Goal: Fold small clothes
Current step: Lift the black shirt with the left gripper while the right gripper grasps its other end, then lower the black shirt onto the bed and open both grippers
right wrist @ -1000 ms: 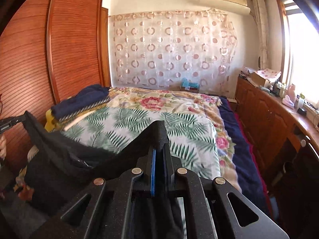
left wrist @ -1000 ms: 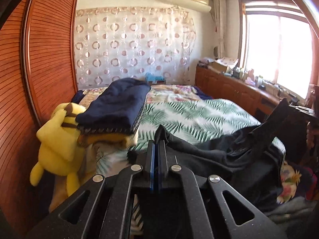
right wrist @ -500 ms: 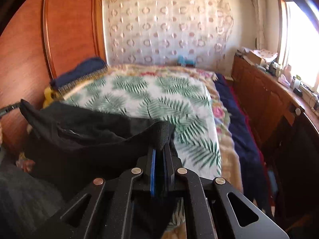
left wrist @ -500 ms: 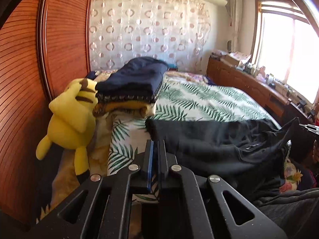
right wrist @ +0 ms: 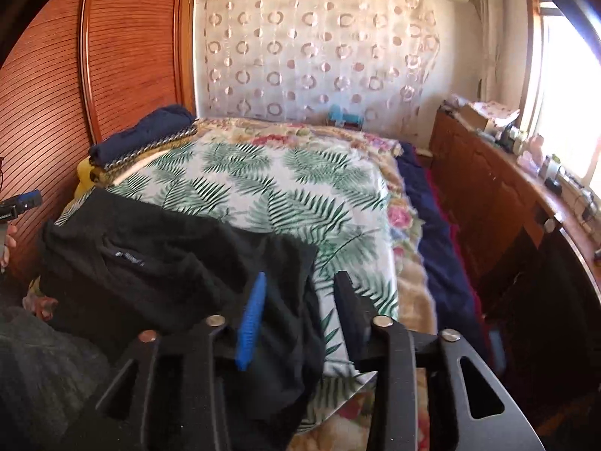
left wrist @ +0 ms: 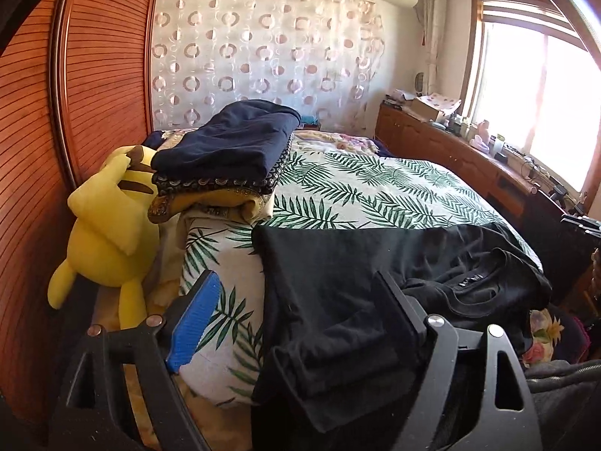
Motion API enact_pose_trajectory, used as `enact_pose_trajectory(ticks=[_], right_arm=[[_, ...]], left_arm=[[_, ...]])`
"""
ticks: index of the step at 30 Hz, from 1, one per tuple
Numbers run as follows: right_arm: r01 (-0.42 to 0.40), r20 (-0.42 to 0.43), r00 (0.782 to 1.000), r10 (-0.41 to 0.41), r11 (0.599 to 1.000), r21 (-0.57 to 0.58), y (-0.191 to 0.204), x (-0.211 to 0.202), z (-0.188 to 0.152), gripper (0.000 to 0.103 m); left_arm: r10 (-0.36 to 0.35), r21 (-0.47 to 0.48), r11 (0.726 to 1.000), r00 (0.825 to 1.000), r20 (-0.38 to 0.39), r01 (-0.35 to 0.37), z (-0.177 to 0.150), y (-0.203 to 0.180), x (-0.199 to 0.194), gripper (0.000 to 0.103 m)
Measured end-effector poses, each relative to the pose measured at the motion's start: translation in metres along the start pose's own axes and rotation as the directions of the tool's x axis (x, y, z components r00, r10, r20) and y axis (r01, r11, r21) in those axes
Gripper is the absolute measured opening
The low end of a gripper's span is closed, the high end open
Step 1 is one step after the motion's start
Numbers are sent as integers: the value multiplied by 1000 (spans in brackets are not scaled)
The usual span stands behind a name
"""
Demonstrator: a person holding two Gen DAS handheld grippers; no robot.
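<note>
A black T-shirt [left wrist: 375, 263] lies spread across the near end of the bed, collar and label facing me; it also shows in the right wrist view [right wrist: 157, 263]. My left gripper [left wrist: 296, 289] is open over the shirt's left corner, the cloth lying loose between its fingers. My right gripper [right wrist: 300, 285] is open over the shirt's right corner, which droops over the bed's front edge. The left gripper's tip [right wrist: 22, 201] shows at the far left of the right wrist view.
The bed has a leaf-print cover [left wrist: 375, 191]. A stack of folded clothes [left wrist: 225, 158] and a yellow plush toy [left wrist: 109, 233] sit at the bed's left by the wooden wardrobe [left wrist: 94, 75]. A wooden sideboard [right wrist: 507, 203] runs along the right under the window.
Both grippers lowered the stretched shirt onto the bed, then opened and let go of its corners. The shirt now lies flat.
</note>
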State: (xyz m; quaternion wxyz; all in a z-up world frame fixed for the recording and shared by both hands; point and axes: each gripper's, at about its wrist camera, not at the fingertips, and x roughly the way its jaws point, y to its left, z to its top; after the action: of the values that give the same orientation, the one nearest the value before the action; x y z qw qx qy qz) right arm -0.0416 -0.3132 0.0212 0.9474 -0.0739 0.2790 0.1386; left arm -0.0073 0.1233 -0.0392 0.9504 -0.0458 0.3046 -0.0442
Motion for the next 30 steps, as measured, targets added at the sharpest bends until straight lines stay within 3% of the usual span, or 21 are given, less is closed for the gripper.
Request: enact_pose_trajectory(ticks=[6, 15, 21, 22, 23, 25, 28, 30], right_arm=[[-15, 0, 1000, 15, 1000, 21, -6, 25, 12, 42], [-51, -123, 990, 67, 990, 131, -22, 114, 13, 42], [-55, -187, 978, 95, 977, 207, -33, 147, 17, 42], [-55, -194, 976, 99, 975, 217, -37, 152, 15, 40], [-66, -196, 974, 112, 972, 225, -39, 156, 16, 22], [-107, -177, 973, 150, 967, 231, -35, 157, 18, 7], [-37, -68, 996, 53, 976, 216, -32, 128, 22, 5], [-1, -34, 999, 10, 962, 274, -41, 113, 22, 5]], left_arm=[[1, 17, 1000, 1000, -30, 0, 1, -11, 17, 83], [-15, 35, 999, 999, -45, 17, -2, -22, 21, 83], [-21, 24, 999, 998, -54, 22, -4, -21, 27, 83], [-22, 23, 999, 998, -55, 23, -4, -21, 28, 83], [-22, 21, 1000, 998, -58, 23, -5, -20, 29, 83], [-23, 15, 1000, 998, -61, 24, -5, -19, 32, 83], [-16, 4, 1000, 998, -62, 17, -5, -15, 35, 83], [-21, -7, 1000, 998, -62, 20, -3, -12, 38, 83]])
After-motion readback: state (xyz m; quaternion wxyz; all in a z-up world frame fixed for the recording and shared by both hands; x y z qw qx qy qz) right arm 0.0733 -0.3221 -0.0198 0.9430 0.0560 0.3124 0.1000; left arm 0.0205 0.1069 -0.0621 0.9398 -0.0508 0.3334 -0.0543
